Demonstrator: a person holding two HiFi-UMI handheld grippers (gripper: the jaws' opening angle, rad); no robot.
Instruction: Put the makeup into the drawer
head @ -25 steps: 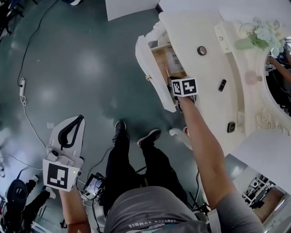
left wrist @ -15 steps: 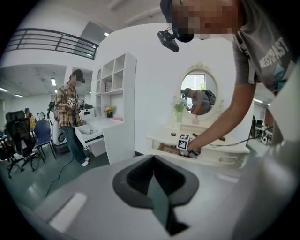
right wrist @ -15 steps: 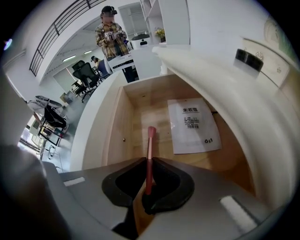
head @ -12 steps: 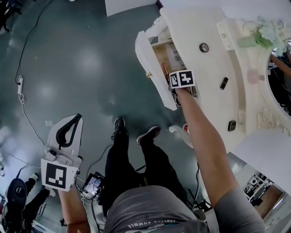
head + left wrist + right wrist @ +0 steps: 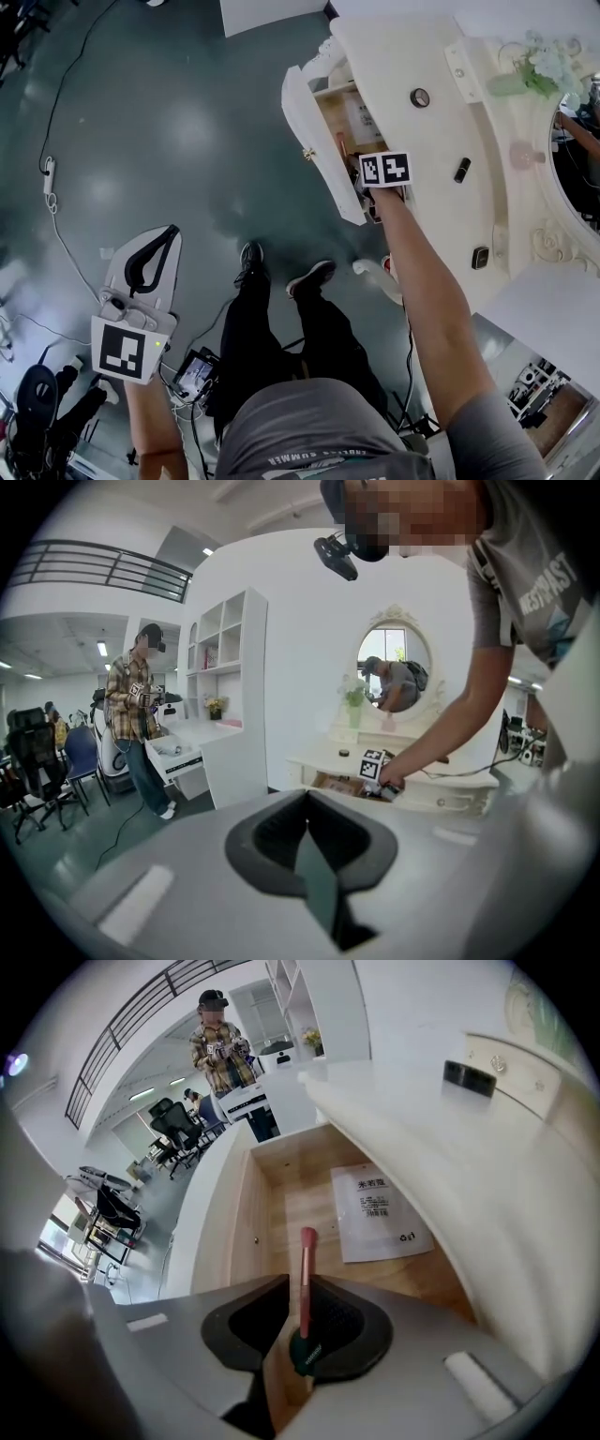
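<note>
Opening over the drawer (image 5: 281, 1180), the right gripper (image 5: 298, 1283) is letting go. The pink makeup brush (image 5: 304, 1269) stands between the jaws, leaning on one pad, with a clear gap to the other. It hangs above the wooden drawer floor, close to the front panel, near the white sachet (image 5: 380, 1213).

Watch the release: if the brush clings to that pad, pulling away could drag it back out. A tilted drop might leave it propped on the front panel, blocking the drawer from closing.

The left gripper (image 5: 305, 803) sits low and well away, jaws together on nothing.
</note>
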